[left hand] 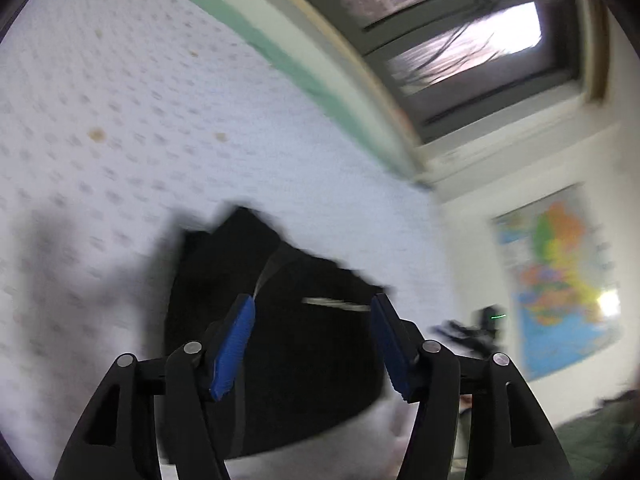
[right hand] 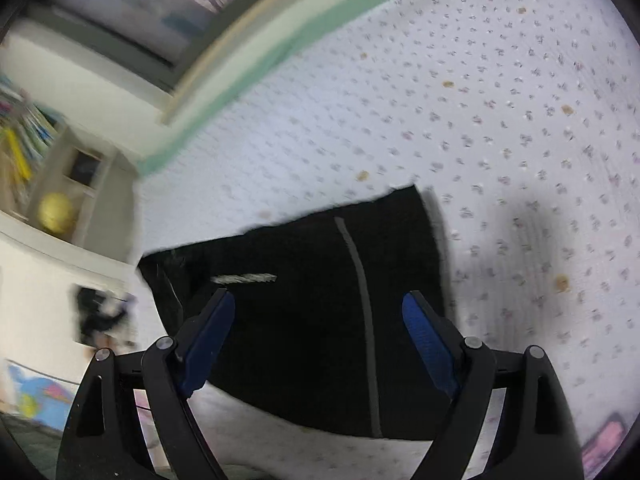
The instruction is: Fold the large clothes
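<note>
The left claw [left hand: 312,308] hangs over a folded black garment [left hand: 288,344] with its 2 blue pads [left hand: 234,348] spread apart and nothing between them. The right claw [right hand: 318,304] stands wider still, its blue pads [right hand: 430,344] also bare, above the same black garment [right hand: 304,320]. Neither claw touches the cloth.

The garment lies as a compact dark rectangle on a bed, on a white sheet [left hand: 120,120] printed with small flowers and marked by a few brownish spots. A thin pale stripe [right hand: 362,304] runs along the fabric, and a short light drawstring [right hand: 244,279] lies across its upper surface. A green band [right hand: 240,88] edges the sheet on the far side. Beyond the bed, a window [left hand: 464,48] and a coloured map [left hand: 560,280] hang on the wall, and a shelf unit holds a yellow ball [right hand: 58,212]. Both views are blurred.
</note>
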`<act>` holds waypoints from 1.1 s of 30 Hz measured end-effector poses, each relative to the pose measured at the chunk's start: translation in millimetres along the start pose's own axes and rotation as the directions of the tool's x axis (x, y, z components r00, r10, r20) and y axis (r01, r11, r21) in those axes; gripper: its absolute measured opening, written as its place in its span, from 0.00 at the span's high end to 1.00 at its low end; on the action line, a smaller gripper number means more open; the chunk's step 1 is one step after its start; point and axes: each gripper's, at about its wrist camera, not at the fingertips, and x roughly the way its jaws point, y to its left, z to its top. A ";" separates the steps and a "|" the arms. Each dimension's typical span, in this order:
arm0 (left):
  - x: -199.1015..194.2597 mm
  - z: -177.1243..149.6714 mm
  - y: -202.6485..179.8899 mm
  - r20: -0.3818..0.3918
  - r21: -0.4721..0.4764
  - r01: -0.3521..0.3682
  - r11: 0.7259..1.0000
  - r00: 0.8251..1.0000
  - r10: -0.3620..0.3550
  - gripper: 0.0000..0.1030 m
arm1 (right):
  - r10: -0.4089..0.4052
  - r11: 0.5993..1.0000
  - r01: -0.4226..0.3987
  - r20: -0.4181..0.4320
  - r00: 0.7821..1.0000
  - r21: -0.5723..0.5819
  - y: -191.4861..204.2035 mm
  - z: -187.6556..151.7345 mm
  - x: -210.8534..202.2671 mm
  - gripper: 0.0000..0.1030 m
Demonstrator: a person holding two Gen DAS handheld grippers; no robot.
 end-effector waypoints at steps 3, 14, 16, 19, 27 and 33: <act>30.3 2.3 -4.3 -0.036 0.097 -0.215 0.972 0.975 0.219 0.39 | -0.191 0.971 0.193 0.029 0.981 -0.138 12.4 1.0 24.2 0.14; 136.0 31.3 73.7 -0.171 0.035 -0.320 0.947 0.932 0.321 0.39 | -0.230 0.951 0.197 -0.121 0.966 -0.238 -45.0 50.7 149.0 0.16; 142.1 32.3 86.2 -0.199 -0.013 -0.263 0.965 0.946 0.255 0.39 | -0.161 0.974 0.130 -0.165 0.973 -0.186 -53.3 53.2 159.0 0.34; 156.9 29.9 97.4 -0.216 -0.017 -0.266 0.964 0.942 0.256 0.39 | -0.231 0.948 0.206 -0.080 0.970 -0.244 -38.2 44.1 145.4 0.68; 138.5 16.8 40.9 -0.097 0.148 -0.376 0.915 0.915 0.392 0.86 | -0.385 0.872 0.394 0.092 0.919 -0.291 1.8 32.8 88.9 0.84; 101.7 51.7 0.4 0.033 0.154 -0.345 0.926 0.938 0.345 0.89 | -0.459 0.806 0.504 0.210 0.863 -0.310 37.2 59.5 65.0 0.85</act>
